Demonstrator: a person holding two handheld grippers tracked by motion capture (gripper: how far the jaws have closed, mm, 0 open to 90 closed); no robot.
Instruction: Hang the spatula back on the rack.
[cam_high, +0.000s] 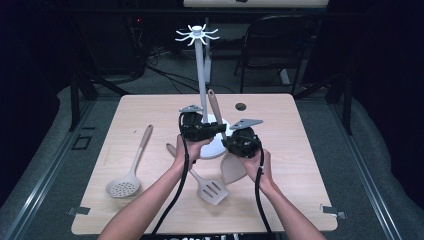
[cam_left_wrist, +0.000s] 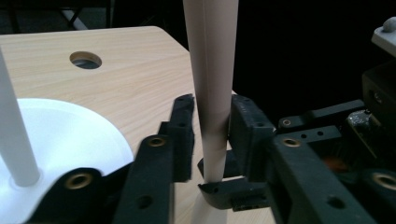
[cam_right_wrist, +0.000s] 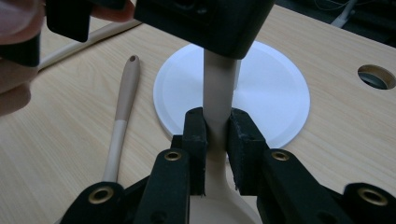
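Both my hands on one utensil: a beige spoon-like turner (cam_high: 227, 162), held up at the middle of the table (cam_high: 150, 107), just in front of the white rack base (cam_right_wrist: 275, 93), handle up, bowl down near my right hand. My right gripper (cam_high: 239, 141) has its fingers (cam_right_wrist: 195, 140) clamped narrow on the neck just above the bowl. My left gripper (cam_high: 199, 128) is higher on the handle, fingers (cam_left_wrist: 245, 123) narrowed on both sides of the tapered shaft, right-hand pad touching, left-hand one looks touching too, so I call it a grip. Progress, my judgement: job looks like hanging utensils on the rack. Nothing hangs yet on the white star-shaped hook crown (cam_high: 197, 34) atop the pole (cam_high: 202, 75), so it's early; this piece is lifted and steadied, still has to go up to a hook. Left to do after: skimmer (cam_high: 129, 170) near the left edge, slotted turner (cam_high: 207, 185) toward the near edge, both flat on the table. Materials: utensils matte silicone-looking, smooth, two-tone beige with browner handle ends, small hang hole in one handle tip (cam_right_wrist: 133, 59). Skimmer head round, perforated; turner head squarish, slotted. Rack smooth white plastic, round flat base, thin pole. Table pale wood-grain laminate, rounded corners, a cable hole (cam_high: 241, 106) near the far edge. Fingers black, blocky, brass-coloured rivets.
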